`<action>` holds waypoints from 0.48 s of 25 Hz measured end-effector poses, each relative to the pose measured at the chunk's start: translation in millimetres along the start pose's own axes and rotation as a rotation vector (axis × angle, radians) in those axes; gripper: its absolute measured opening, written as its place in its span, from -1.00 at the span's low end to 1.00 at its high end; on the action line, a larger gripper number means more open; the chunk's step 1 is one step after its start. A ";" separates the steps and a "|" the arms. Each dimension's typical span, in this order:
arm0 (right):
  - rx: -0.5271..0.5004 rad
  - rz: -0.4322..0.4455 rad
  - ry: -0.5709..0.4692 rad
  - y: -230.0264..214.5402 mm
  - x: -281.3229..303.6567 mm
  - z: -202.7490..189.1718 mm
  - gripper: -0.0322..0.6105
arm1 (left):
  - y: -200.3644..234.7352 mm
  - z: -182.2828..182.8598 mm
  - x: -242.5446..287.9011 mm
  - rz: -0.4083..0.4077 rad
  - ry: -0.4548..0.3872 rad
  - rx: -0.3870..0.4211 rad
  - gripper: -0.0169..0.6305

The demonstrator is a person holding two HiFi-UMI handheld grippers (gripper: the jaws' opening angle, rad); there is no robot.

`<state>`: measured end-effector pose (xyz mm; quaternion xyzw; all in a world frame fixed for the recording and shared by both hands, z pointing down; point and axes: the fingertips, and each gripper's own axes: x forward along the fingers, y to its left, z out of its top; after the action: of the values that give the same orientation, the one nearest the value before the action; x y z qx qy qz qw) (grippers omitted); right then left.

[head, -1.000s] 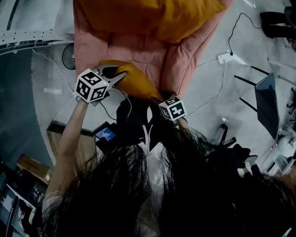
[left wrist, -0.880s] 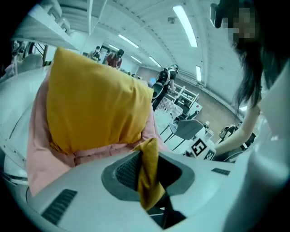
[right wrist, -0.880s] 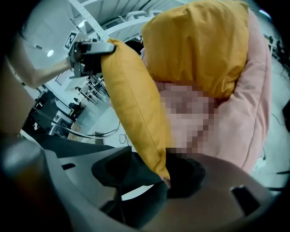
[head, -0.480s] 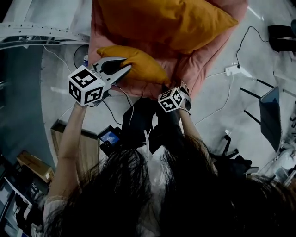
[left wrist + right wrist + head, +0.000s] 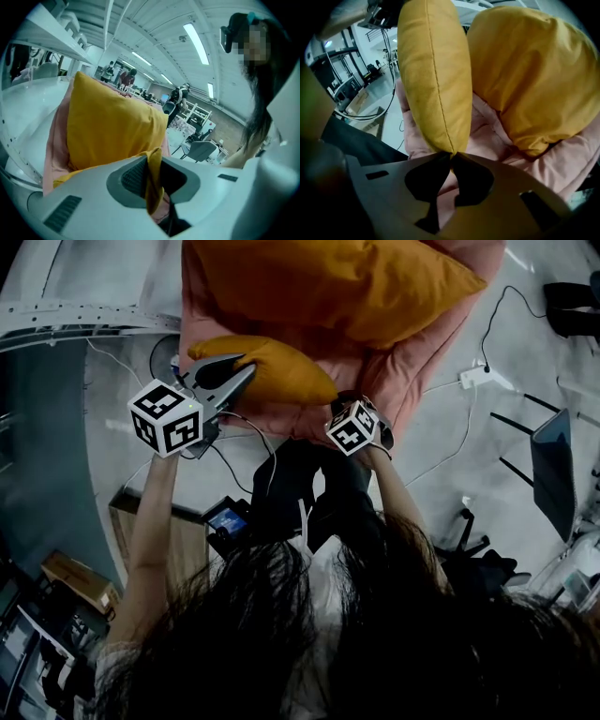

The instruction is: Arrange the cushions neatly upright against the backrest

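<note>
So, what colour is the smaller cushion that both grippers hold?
Plain mustard yellow. The smaller cushion shows best in the right gripper view.

Two yellow cushions (image 5: 281, 371) (image 5: 328, 282); one pink armchair (image 5: 417, 371); two hand-held grippers (image 5: 153, 159) (image 5: 452, 155).

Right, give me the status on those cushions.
Done: the large cushion stands against the backrest of the pink sofa. In hand: the small cushion hangs between the left claw, whose jaws have just been closing on one corner, and the right claw, shut on another. Left: stand it upright beside the large one.
</note>
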<state>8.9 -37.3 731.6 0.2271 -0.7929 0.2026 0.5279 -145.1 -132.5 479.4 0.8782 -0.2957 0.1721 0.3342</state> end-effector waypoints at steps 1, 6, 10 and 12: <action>0.015 0.005 -0.001 -7.0 -7.4 -1.8 -0.77 | 11.9 -0.9 -0.2 0.028 0.002 -0.021 -0.72; -0.006 -0.065 0.018 -64.8 -54.9 0.1 -0.79 | 71.6 -19.1 15.2 0.140 0.080 -0.044 -0.73; -0.095 -0.152 0.085 -117.3 -68.8 11.2 -0.79 | 110.9 -45.1 47.3 0.191 0.177 -0.098 -0.73; -0.124 -0.135 0.132 -130.7 -59.5 22.7 -0.79 | 133.4 -67.5 61.8 0.253 0.281 -0.093 -0.74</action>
<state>87.2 -147.8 678.8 0.2329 -0.7502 0.1314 0.6047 -189.5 -191.3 623.5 0.7848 -0.3619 0.3200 0.3881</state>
